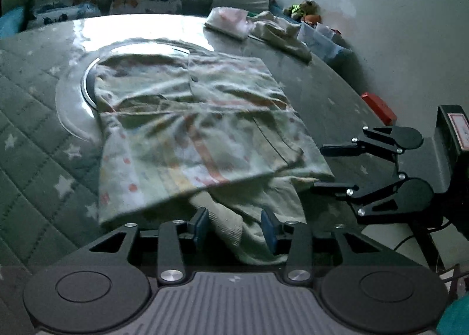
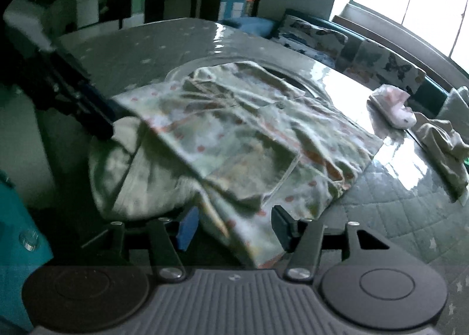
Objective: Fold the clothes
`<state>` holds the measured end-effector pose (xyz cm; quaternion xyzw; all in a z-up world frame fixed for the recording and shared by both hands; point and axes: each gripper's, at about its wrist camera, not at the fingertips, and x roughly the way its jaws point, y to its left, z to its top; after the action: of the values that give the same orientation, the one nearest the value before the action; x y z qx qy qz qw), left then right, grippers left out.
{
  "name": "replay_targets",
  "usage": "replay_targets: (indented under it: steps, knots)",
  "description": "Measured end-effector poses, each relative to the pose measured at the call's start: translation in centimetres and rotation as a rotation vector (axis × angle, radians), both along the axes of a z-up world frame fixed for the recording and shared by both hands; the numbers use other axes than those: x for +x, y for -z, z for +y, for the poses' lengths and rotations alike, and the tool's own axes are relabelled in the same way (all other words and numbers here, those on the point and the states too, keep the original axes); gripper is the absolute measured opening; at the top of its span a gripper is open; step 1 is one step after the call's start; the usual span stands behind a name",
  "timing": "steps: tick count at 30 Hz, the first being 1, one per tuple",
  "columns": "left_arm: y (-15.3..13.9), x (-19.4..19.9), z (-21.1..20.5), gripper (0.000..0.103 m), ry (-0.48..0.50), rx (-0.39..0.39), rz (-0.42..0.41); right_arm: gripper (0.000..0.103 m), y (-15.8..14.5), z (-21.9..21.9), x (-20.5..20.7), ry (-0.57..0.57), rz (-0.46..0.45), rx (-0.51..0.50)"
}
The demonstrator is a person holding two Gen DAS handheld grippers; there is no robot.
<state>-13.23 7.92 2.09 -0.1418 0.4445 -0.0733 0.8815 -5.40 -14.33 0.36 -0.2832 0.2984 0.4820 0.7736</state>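
Cloth of the printed garment [image 1: 187,118], spread on the desk [image 1: 35,118], looks light, limp and crease-prone, best pinched at hem corners, where the left hand-held gripper [image 1: 234,229] and right hand-held gripper [image 2: 234,226] stand apart, fabric loose between their pads.

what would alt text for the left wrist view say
A patterned pale garment lies partly folded on a star-quilted table, its near edge between the open left gripper. The right gripper is open beside the garment; folded clothes sit behind.
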Motion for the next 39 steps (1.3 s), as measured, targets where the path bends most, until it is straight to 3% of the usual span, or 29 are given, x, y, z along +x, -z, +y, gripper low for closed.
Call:
replay_targets:
  steps: [2, 10, 20, 24, 26, 28, 31, 35, 39]
  knots:
    - [0.4, 0.2, -0.2, 0.040, -0.006, -0.006, 0.026, 0.057, 0.2, -0.2, -0.6, -0.021, -0.008, -0.007]
    - [0.3, 0.4, 0.4, 0.011, -0.005, -0.052, 0.037, 0.062, 1.0, -0.2, -2.7, -0.107, -0.047, -0.020]
    - [-2.3, 3.0, 2.9, 0.009, -0.041, -0.138, -0.069, 0.065, 1.6, 1.7, -2.5, -0.150, -0.048, 0.035]
    - [-2.3, 4.4, 3.6, 0.009, -0.032, -0.159, -0.088, 0.048, 0.9, 3.0, -1.1, -0.123, 0.018, 0.110]
    - [-2.3, 4.3, 4.0, 0.010, -0.028, -0.148, -0.099, 0.028, 0.2, 3.5, 0.0, -0.101, 0.080, 0.155]
    - [-2.4, 3.7, 4.4, 0.020, -0.024, -0.133, -0.116, 0.018, -0.4, 3.7, 1.2, -0.069, 0.131, 0.187]
    - [-2.7, 2.0, 5.1, 0.042, -0.012, -0.086, -0.165, 0.013, -1.2, 3.6, 2.9, -0.014, 0.188, 0.231]
    - [-2.4, 0.4, 4.9, 0.047, 0.014, 0.006, -0.200, 0.010, -1.9, 3.6, 4.2, 0.009, 0.219, 0.263]
    - [-1.5, 0.1, 3.4, 0.055, 0.082, 0.165, -0.237, 0.010, -2.2, 3.8, 4.6, 0.019, 0.218, 0.273]
